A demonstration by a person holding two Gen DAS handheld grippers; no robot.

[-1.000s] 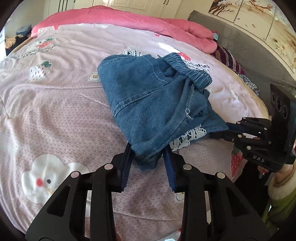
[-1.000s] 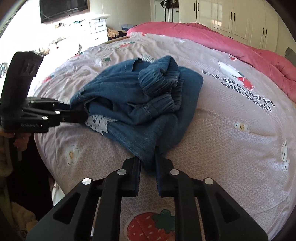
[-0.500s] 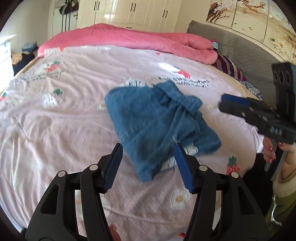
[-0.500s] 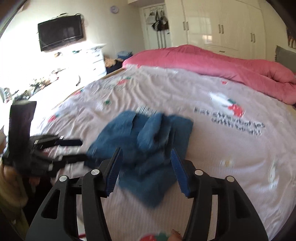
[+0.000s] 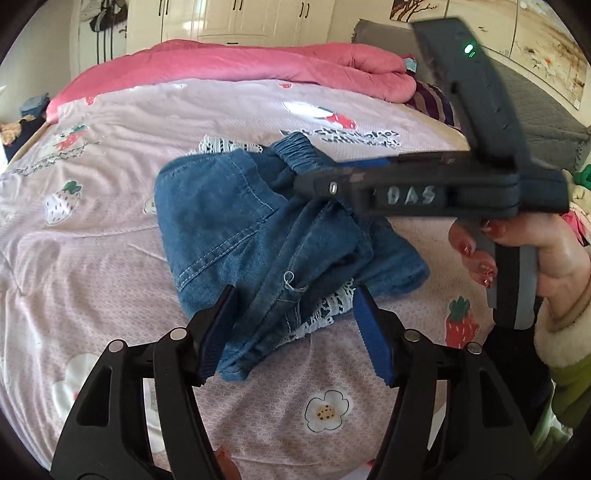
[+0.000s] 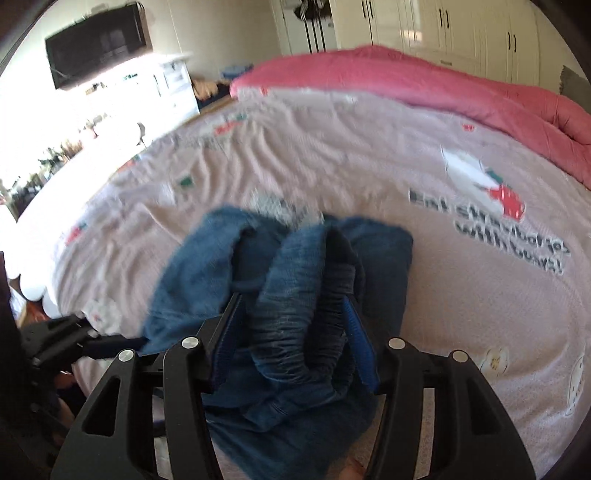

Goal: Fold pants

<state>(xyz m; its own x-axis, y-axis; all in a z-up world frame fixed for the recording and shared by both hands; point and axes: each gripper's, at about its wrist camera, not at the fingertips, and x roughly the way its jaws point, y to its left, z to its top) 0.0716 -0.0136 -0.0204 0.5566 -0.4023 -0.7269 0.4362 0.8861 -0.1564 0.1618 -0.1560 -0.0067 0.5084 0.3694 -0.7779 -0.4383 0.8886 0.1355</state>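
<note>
— On the bed [image 5: 110, 236], what's lying there?

— Pants [image 5: 258, 236], blue denim, bunched in a loose folded heap on the pink printed cover. The elastic waistband [image 5: 295, 147] sits on the far side of the heap in the left view. White lace trim [image 5: 321, 314] pokes out at the near edge, and a bit more shows at the far edge.

— Are they held?

— No. The left gripper [image 5: 295, 332] hangs over the near corner of the pants with its jaws spread apart; they have just been opening further. Denim shows between the blue pads [image 5: 373, 339], but neither pad presses on it.

— And the other one?

— The right gripper [image 6: 291, 343] is spread about as wide. In its own view the gathered waistband [image 6: 306, 295] bulges up between its fingers; that picture is blurred, and I see no pad squeezing the cloth. From the left view the right gripper [image 5: 321, 177] reaches in sideways over the waistband, with a hand [image 5: 532, 251] round its handle and a fluffy cuff at the wrist.

— Anything holding other things?

— Only the bed itself. Beyond the pants a pink duvet [image 5: 258, 66] is piled along the far side, then white wardrobes [image 5: 229, 18]. A dark TV [image 6: 99, 40] hangs on the wall in the right view.
</note>
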